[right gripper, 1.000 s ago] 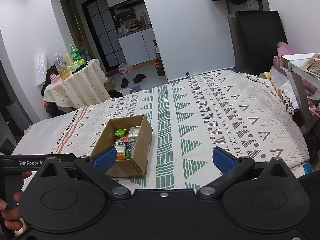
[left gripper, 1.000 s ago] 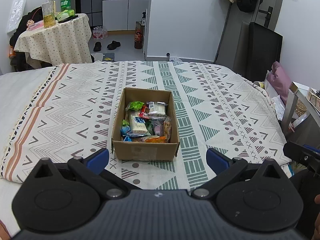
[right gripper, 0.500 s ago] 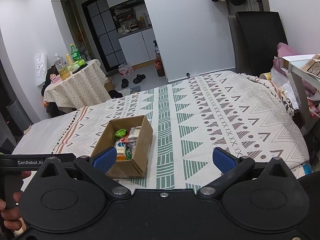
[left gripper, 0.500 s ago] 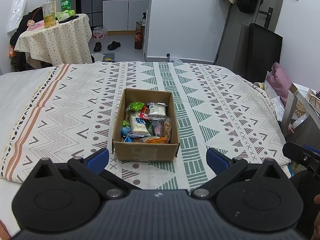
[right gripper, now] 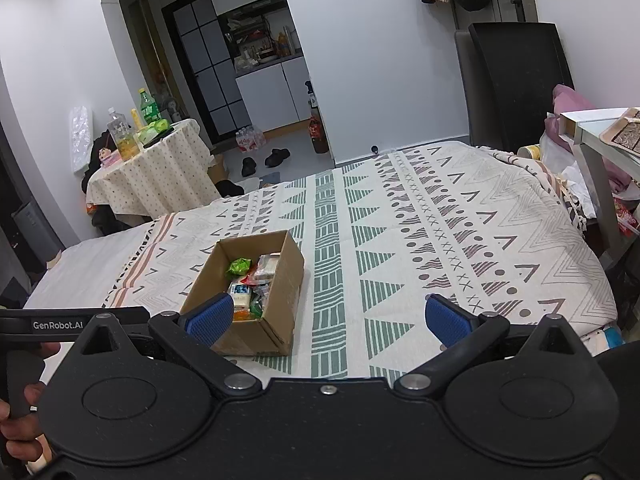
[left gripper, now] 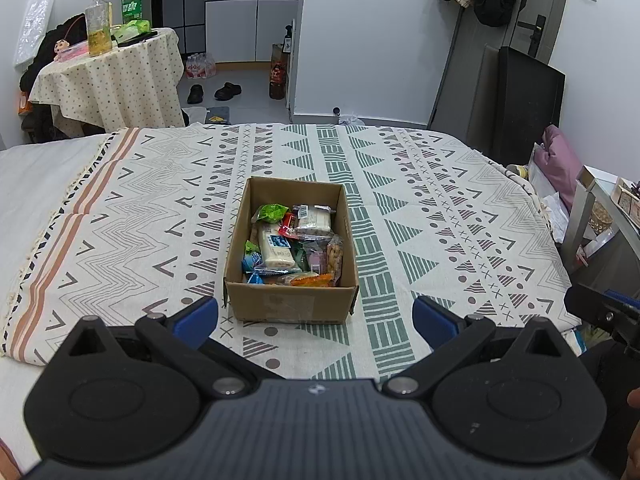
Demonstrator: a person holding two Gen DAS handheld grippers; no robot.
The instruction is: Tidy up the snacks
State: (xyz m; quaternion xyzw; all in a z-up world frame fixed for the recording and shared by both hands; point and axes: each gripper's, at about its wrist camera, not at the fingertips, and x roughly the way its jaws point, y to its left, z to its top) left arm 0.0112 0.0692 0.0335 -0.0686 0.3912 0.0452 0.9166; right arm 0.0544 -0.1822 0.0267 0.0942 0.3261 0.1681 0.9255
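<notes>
Both hand-held grippers wide, empty; left (left gripper: 314,316) faces snack box (left gripper: 291,307); right (right gripper: 326,318) shows holder's hand (right gripper: 18,426).

An open brown cardboard box (left gripper: 291,304) sits upright on the bed, on a patterned bedspread (left gripper: 420,216) of zigzags, triangles and dots, its long side running away from the left wrist camera. Its flaps are gone or folded out of sight, and its plain front wall carries a pale tape patch. Inside lies a loose heap of wrapped snacks (left gripper: 294,246): a green packet (left gripper: 270,213) at the far left, a clear-wrapped pale block (left gripper: 314,216) beside it, a white bar with blue print (left gripper: 275,248) in the middle, and orange wrappers (left gripper: 308,279) against the near wall.
</notes>
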